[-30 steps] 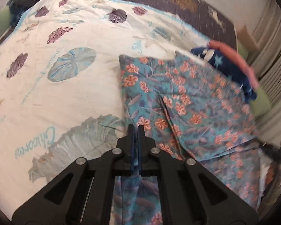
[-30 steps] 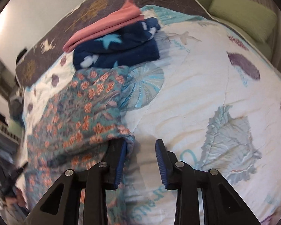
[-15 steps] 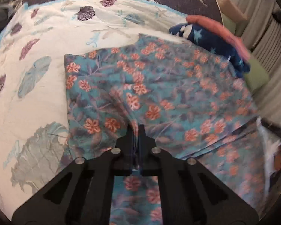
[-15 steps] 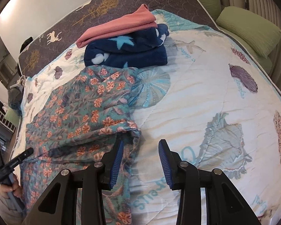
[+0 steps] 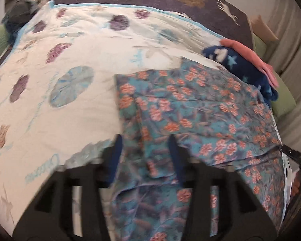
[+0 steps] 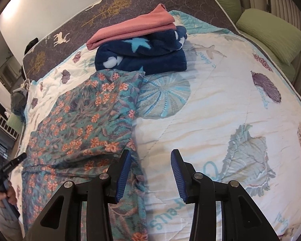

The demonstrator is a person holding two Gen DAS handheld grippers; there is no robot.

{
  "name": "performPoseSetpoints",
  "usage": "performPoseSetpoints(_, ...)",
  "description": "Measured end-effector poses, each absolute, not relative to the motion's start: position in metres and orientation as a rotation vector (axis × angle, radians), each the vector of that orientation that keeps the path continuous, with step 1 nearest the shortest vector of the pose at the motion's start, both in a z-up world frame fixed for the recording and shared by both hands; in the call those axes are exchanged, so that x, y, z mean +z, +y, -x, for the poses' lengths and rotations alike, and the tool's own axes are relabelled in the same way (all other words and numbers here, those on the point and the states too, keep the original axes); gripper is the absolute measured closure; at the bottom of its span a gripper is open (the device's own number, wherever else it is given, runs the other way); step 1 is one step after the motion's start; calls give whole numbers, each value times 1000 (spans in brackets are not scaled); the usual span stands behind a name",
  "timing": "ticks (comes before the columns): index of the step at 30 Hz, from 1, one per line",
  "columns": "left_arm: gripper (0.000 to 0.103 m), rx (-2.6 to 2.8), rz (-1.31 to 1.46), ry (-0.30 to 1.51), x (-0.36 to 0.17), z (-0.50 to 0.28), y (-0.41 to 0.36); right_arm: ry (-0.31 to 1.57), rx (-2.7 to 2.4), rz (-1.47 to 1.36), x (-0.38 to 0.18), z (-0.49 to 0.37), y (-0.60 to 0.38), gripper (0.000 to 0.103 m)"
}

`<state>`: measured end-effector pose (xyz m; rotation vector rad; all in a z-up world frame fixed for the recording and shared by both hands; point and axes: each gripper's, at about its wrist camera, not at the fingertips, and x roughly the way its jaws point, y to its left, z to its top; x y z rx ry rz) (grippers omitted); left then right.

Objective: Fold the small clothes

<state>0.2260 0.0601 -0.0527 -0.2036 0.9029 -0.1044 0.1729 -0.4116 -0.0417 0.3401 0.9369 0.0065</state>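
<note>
My left gripper (image 5: 144,154) is opening to drop the floral garment (image 5: 190,110) folded; my right gripper (image 6: 150,172) gapes empty nearby.

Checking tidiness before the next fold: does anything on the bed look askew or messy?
Only the floral garment: it lies diagonally and rumpled, its far corner touching the folded navy star blanket. The pink cloth sits neatly on that blanket. Nothing looks spilled or damaged.

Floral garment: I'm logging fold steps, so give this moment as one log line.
floral garment: folded on quilt | left gripper: opening, fabric between jaws | right gripper: open, empty
</note>
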Motion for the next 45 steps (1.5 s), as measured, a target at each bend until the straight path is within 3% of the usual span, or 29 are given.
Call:
performPoseSetpoints(10, 44, -140, 128, 950, -74, -200, 59, 951, 95, -194, -39, -168, -385, 48)
performPoseSetpoints(11, 56, -138, 108, 945, -77, -199, 57, 968, 77, -180, -43, -172, -381, 51)
performPoseSetpoints(12, 88, -160, 80, 925, -78, -196, 53, 974, 44, -176, -48, -176, -380, 62)
performPoseSetpoints(13, 90, -167, 71, 923, -77, -195, 52, 971, 14, -182, -51, -179, -382, 102)
performPoseSetpoints(16, 90, -131, 47, 915, -73, -188, 55, 975, 22, -360, -61, -178, -407, 98)
performPoseSetpoints(18, 90, -120, 53, 930, -73, -184, 61, 969, 47, -361, -59, -172, -409, 97)
performPoseSetpoints(20, 90, -127, 79, 935, -70, -177, 66, 975, 68, -358, -55, -164, -409, 90)
performPoseSetpoints(22, 82, -160, 116, 926, -67, -160, 71, 978, 100, -380, -50, -147, -413, 80)
performPoseSetpoints(24, 66, -192, 142, 924, -66, -139, 74, 968, 129, -384, -47, -129, -416, 71)
performPoseSetpoints(26, 58, -201, 142, 936, -69, -121, 75, 973, 152, -375, -46, -111, -416, 66)
performPoseSetpoints(31, 53, -217, 116, 969, -74, -73, 77, 1019, 218, -377, -51, -50, -417, 64)
performPoseSetpoints(33, 36, -211, 133, 969, -74, -54, 82, 1021, 220, -360, -53, -25, -418, 64)
performPoseSetpoints(35, 26, -197, 146, 950, -73, -39, 87, 1008, 220, -366, -54, -2, -422, 64)
performPoseSetpoints(45, 21, -219, 92, 952, -79, 22, 83, 897, 222, -305, -62, 91, -416, 64)
